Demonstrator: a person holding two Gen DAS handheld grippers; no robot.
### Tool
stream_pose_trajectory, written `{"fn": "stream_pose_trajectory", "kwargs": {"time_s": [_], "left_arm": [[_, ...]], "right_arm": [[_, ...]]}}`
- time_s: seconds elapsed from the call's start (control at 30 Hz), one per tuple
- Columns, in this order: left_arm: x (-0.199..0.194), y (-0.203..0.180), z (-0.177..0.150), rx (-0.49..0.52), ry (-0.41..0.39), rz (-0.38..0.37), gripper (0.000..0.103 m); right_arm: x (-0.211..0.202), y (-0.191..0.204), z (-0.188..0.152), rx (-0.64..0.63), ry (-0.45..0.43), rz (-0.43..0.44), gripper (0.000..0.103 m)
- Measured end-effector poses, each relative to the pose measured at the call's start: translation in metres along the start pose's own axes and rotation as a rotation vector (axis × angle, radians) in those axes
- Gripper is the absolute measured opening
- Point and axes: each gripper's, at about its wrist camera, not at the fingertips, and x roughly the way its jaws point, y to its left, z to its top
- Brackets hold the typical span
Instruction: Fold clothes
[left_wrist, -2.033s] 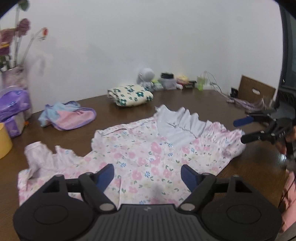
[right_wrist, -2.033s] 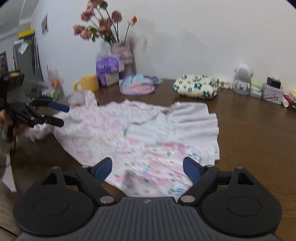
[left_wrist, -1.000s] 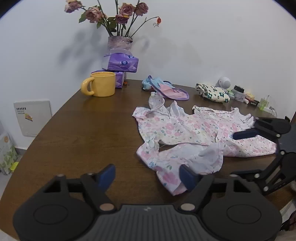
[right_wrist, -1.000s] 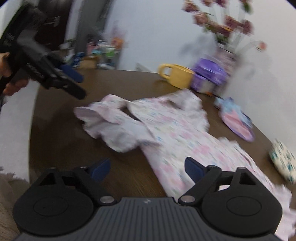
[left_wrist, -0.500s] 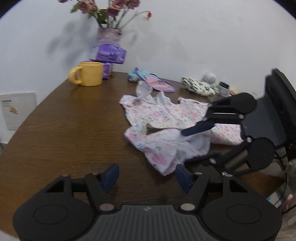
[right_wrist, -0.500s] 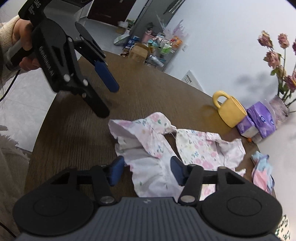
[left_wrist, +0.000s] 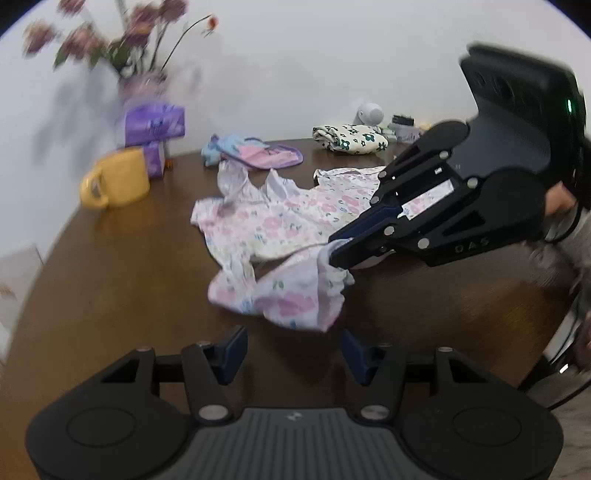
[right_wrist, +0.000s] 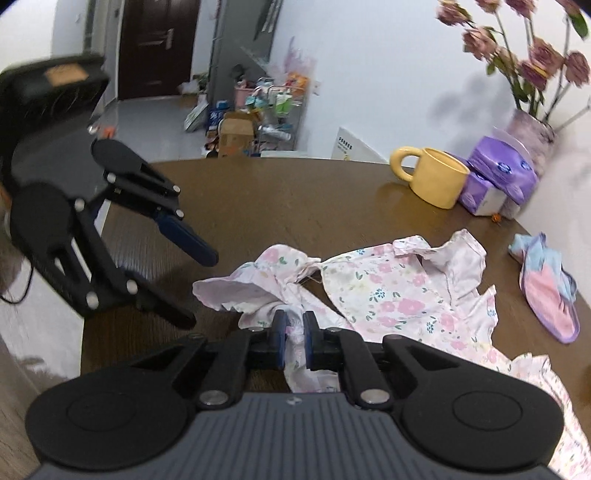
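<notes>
A pink floral garment (left_wrist: 273, 221) lies crumpled on the brown round table (left_wrist: 122, 280). My right gripper (right_wrist: 294, 332) is closing, and its pads pinch a fold of the garment's (right_wrist: 399, 295) near ruffled edge. In the left wrist view the right gripper (left_wrist: 332, 253) comes in from the right and holds that edge slightly raised. My left gripper (left_wrist: 293, 350) is closing, its jaws still apart with nothing between them, just short of the hanging ruffle. The right wrist view shows the left gripper (right_wrist: 195, 288) to the left of the cloth, not touching it.
A yellow mug (left_wrist: 118, 181) and purple tissue packs (left_wrist: 153, 125) stand at the back left by a vase of flowers (right_wrist: 532, 129). A blue-pink cloth (left_wrist: 255, 153) and a folded cream floral piece (left_wrist: 349, 138) lie near the wall. The table's edge runs close beneath both grippers.
The right gripper has shut on the garment's near ruffled edge and drawn it up. The left gripper's jaws have narrowed and it has rolled and come closer to the cloth.
</notes>
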Motion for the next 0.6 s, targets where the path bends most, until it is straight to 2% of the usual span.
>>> {"fn": "stream_pose_trajectory", "kwargs": {"time_s": [0.1, 0.17, 0.23, 0.27, 0.3, 0.37, 0.4, 0.47, 0.6], "left_arm": [[0.011, -0.010, 0.008, 0.132, -0.015, 0.064, 0.056], [0.018, -0.013, 0.013, 0.210, -0.026, 0.070, 0.053], [0.025, -0.015, 0.019, 0.274, -0.036, 0.058, 0.031], [0.027, -0.014, 0.022, 0.281, -0.034, 0.042, 0.016], [0.028, -0.011, 0.024, 0.278, -0.031, 0.027, 0.007], [0.031, -0.005, 0.029, 0.271, -0.024, -0.001, 0.007], [0.032, -0.002, 0.031, 0.267, -0.021, -0.015, 0.006], [0.035, 0.005, 0.037, 0.248, -0.015, -0.045, 0.006], [0.040, 0.026, 0.054, 0.138, 0.002, -0.106, 0.006]], "right_arm": [[-0.002, -0.002, 0.000, 0.033, -0.007, 0.000, 0.009], [-0.004, -0.003, -0.002, 0.054, -0.015, -0.001, 0.009], [-0.006, -0.003, -0.003, 0.069, -0.019, -0.005, 0.009], [-0.007, -0.003, -0.005, 0.079, -0.022, -0.007, 0.009], [-0.008, -0.004, -0.006, 0.090, -0.024, -0.009, 0.010], [-0.017, -0.010, -0.011, 0.149, -0.042, -0.016, 0.014], [-0.022, -0.014, -0.014, 0.183, -0.053, -0.021, 0.025], [-0.041, -0.026, -0.025, 0.267, -0.085, -0.056, 0.038], [-0.081, -0.048, -0.064, 0.396, -0.061, -0.295, 0.038]]}}
